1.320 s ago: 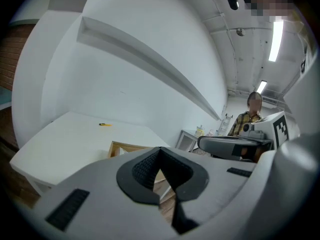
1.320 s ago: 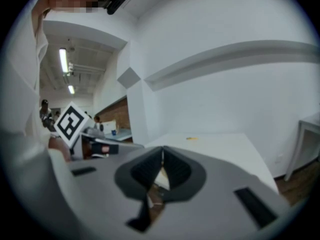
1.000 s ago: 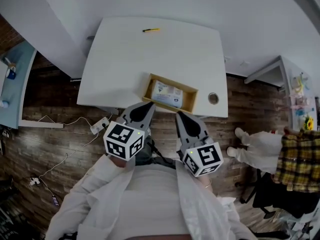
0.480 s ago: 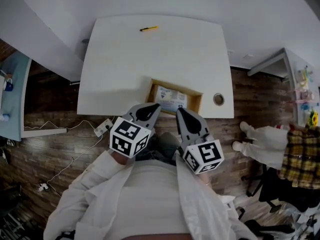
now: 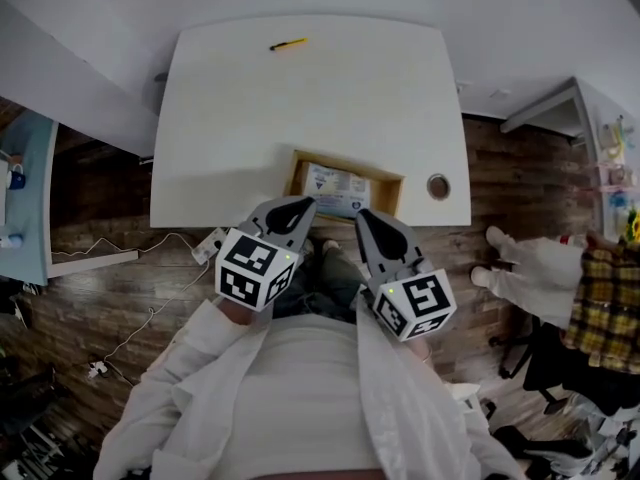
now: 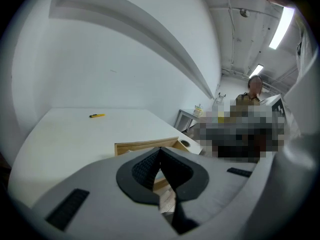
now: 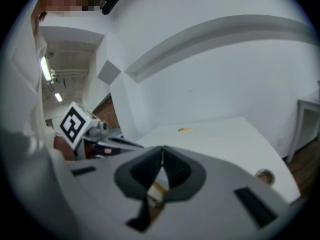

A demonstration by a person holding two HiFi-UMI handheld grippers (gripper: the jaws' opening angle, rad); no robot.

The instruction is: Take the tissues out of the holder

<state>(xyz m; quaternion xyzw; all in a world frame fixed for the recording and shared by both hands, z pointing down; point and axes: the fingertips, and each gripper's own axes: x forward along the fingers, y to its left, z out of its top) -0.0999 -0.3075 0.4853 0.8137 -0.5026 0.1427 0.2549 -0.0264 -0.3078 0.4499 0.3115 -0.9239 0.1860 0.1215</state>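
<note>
My left claw (image 5: pixel 299 205) and right claw (image 5: pixel 365 215) stay pinched together, empty, tips still just beside the wooden holder (image 5: pixel 345 161); its tissue pack (image 5: pixel 335 184) lies flat inside.

The table (image 5: pixel 300 118) lies open on the left, right and far side of the wooden holder (image 5: pixel 345 161), which sits at its near edge, open on top, with low walls ringing the tissue pack (image 5: pixel 335 186). A yellow pen (image 5: pixel 287 44) lies well apart by the far edge, and a round cable hole (image 5: pixel 438 186) sits near the holder's right side. The left gripper (image 5: pixel 303 204) and right gripper (image 5: pixel 364 215), jaws together, hang side by side just before the holder's near wall.
</note>
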